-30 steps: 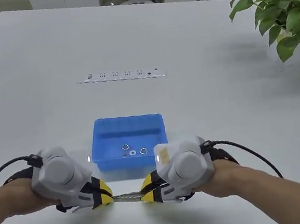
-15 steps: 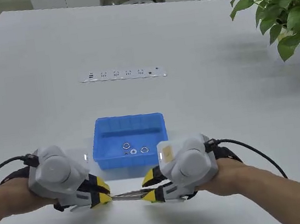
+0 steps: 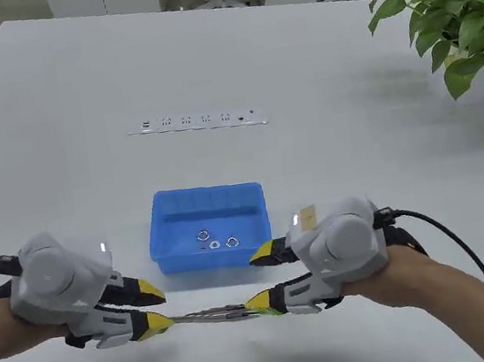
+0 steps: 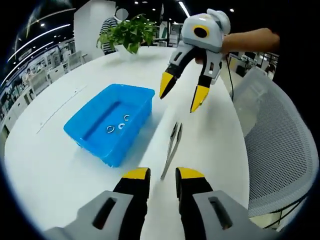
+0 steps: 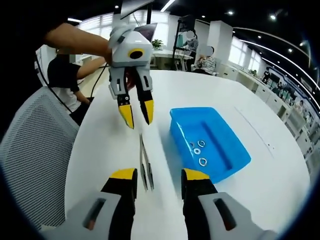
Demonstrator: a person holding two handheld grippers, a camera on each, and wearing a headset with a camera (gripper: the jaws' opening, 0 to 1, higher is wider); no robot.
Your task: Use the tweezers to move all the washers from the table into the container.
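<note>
The desk (image 3: 355,157) is bare to the left, right and far side of the blue tub (image 3: 194,260), so there is open passage all round it. The tub's top is open and only its low walls need clearing; three washers (image 3: 217,240) lie on its floor toward the front wall. Just in front of the tub the tweezers (image 3: 208,315) lie flat. The left gripper (image 3: 158,308) and right gripper (image 3: 255,279) face each other at either end, jaws apart, each blocking the other's path along the tool. A flat power strip (image 3: 197,122) lies well beyond the tub. A plant (image 3: 452,10) reaches over the far right edge. A mesh chair (image 4: 280,150) stands by the near edge.
</note>
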